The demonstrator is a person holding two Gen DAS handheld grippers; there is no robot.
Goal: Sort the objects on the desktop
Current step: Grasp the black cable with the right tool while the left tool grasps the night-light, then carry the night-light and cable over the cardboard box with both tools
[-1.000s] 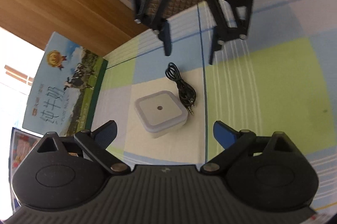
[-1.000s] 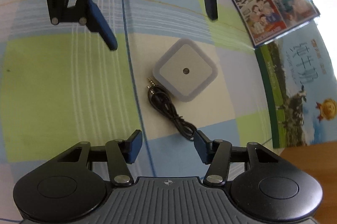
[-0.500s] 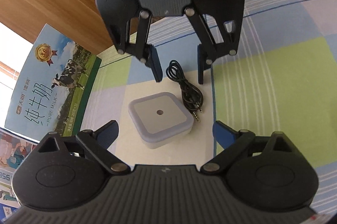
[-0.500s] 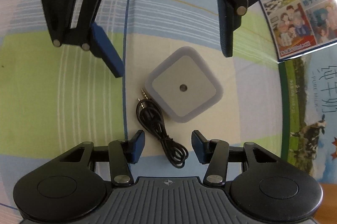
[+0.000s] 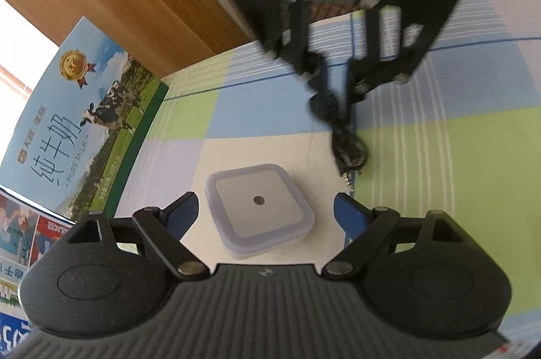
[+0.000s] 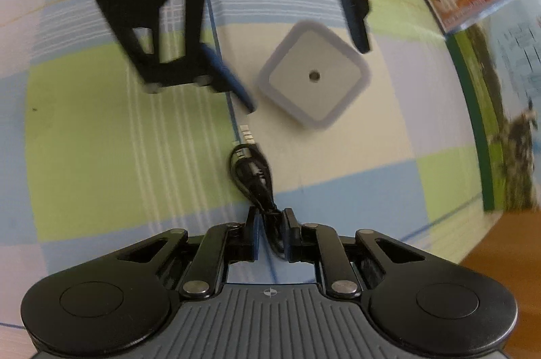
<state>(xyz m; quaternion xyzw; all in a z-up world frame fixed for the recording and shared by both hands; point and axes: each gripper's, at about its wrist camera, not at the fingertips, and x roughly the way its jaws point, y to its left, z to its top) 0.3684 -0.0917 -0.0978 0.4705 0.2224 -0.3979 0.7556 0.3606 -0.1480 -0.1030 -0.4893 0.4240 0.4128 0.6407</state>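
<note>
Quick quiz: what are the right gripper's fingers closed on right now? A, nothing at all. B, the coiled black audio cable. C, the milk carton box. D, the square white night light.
B: in the right wrist view the right gripper pinches the black audio cable between its nearly closed fingers, while the night light lies apart on the cloth.

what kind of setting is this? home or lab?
Probably a home table: a checked pastel tablecloth over it, printed milk cartons at its edge, and small desk items, a coiled audio cable and square white night light.
</note>
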